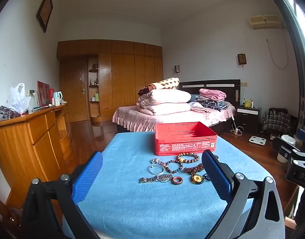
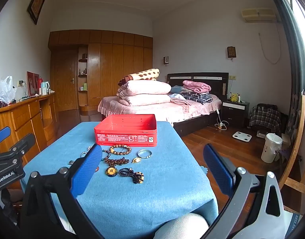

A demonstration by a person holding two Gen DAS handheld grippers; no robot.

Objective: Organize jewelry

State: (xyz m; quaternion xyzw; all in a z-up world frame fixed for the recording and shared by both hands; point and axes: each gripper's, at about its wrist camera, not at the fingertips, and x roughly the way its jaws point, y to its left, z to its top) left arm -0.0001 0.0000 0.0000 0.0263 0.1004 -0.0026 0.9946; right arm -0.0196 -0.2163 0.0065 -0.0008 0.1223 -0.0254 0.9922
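An open, empty red tin box (image 1: 184, 138) (image 2: 127, 130) stands on a blue-covered table (image 1: 132, 199) (image 2: 152, 189). In front of it lie several jewelry pieces: a brown bead bracelet (image 1: 188, 157) (image 2: 120, 149), a dark bead bracelet (image 1: 174, 166), a silver bangle (image 1: 156, 169) (image 2: 144, 153), a metal watch (image 1: 155, 178), a reddish ring (image 1: 177, 180), a bead necklace with a round pendant (image 1: 196, 178) (image 2: 111, 171) and a dark bead strand (image 2: 132, 174). My left gripper (image 1: 152, 171) is open and empty, just short of the jewelry. My right gripper (image 2: 152, 163) is open and empty, above the table's right part.
A wooden dresser (image 1: 32, 131) stands left of the table. A bed with folded quilts (image 1: 164, 103) is behind it. A white bin (image 2: 271, 147) and a scale (image 2: 242, 136) are on the wooden floor at right. The other gripper shows at each view's edge (image 1: 296, 155) (image 2: 6, 159).
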